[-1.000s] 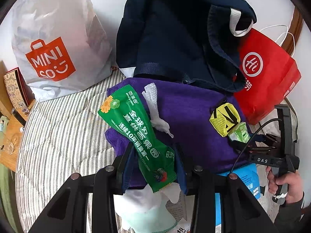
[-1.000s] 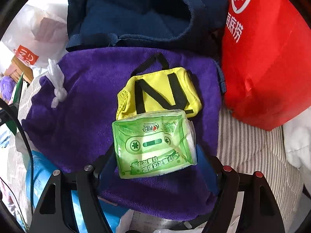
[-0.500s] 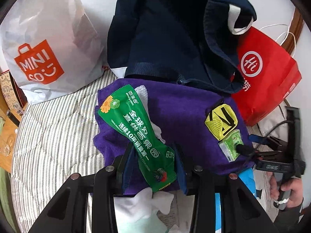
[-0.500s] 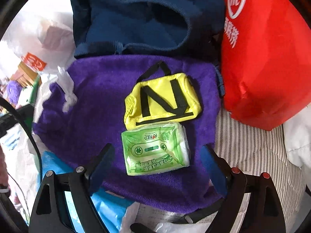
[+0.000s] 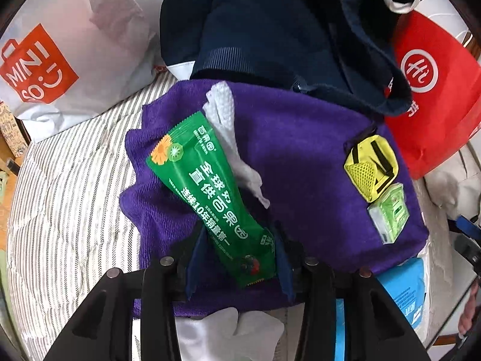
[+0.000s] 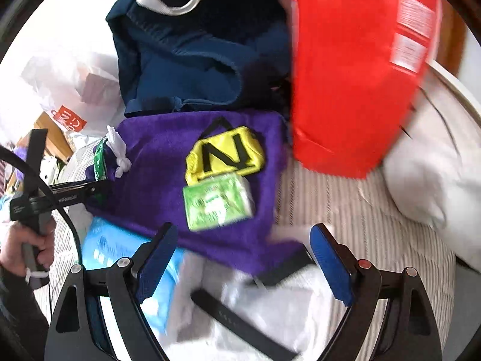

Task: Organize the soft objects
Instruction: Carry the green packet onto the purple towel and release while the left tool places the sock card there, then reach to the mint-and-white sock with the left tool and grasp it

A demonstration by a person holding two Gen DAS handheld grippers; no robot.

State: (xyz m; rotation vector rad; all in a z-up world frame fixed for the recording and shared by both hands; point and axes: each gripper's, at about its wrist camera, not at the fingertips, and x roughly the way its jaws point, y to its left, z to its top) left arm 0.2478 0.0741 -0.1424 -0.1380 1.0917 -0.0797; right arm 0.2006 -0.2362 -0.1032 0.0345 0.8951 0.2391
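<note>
My left gripper [image 5: 237, 252] is shut on a long green snack packet [image 5: 210, 192] and holds it over a purple towel [image 5: 300, 156]. A white knotted cloth [image 5: 228, 132] lies on the towel under the packet. A yellow pouch [image 6: 225, 153] and a light green tissue pack [image 6: 218, 204] lie side by side on the towel's right part. My right gripper [image 6: 240, 258] is open and empty, pulled back from the tissue pack, above the towel's near edge. The left gripper also shows in the right wrist view [image 6: 90, 189].
A navy bag [image 5: 270, 30] stands behind the towel. A red bag [image 6: 354, 69] is at the right, a white MINISO bag [image 5: 60, 54] at the left. A blue pack [image 6: 120, 258], white cloths [image 6: 270, 316] and a white pillow [image 6: 421, 174] lie on the striped bedding [image 5: 66, 198].
My right gripper opened, let go of the green tissue pack beside the yellow pouch and drew back. My left gripper moved forward over the towel, still holding the green packet.
</note>
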